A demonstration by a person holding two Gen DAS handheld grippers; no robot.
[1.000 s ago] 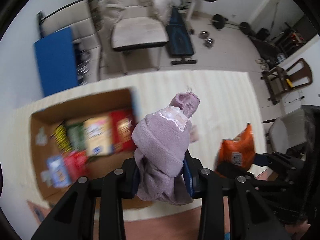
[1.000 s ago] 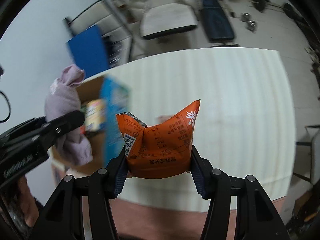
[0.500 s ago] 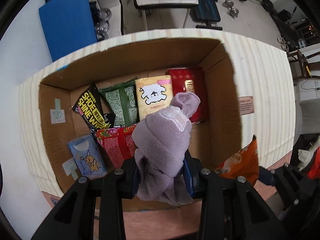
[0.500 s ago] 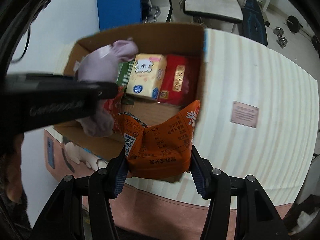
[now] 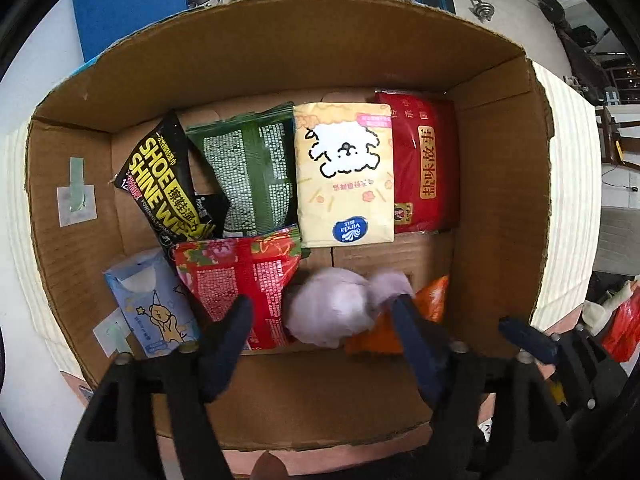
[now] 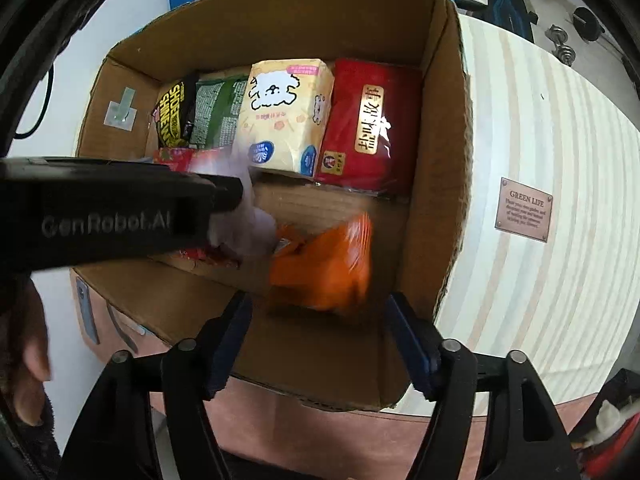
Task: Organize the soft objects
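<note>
1. The left gripper (image 5: 322,312) hung over the near side of the box (image 5: 500,184), its fingers spread wide and nothing clamped between them.
2. The sock (image 5: 332,310), pale purple and blurred, sat between those spread fingers, low in the box, beside the red floral pack (image 5: 240,276); whether it touched the floor of the box could not be told.
3. The right gripper (image 6: 318,320) was likewise released, fingers wide apart at the near wall of the box.
4. The orange bag (image 6: 320,268), blurred, lay just beyond its fingertips inside the box, next to the sock on its right.
5. Along the far side stood a black pack (image 5: 160,184), a green pack (image 5: 252,172), a yellow tissue pack (image 5: 344,176) and a red pack (image 5: 424,168); a blue tissue pack (image 5: 152,304) sat at the near left corner.
6. The box rested on a striped tabletop (image 6: 540,128) bearing a small plaque (image 6: 524,210).
</note>
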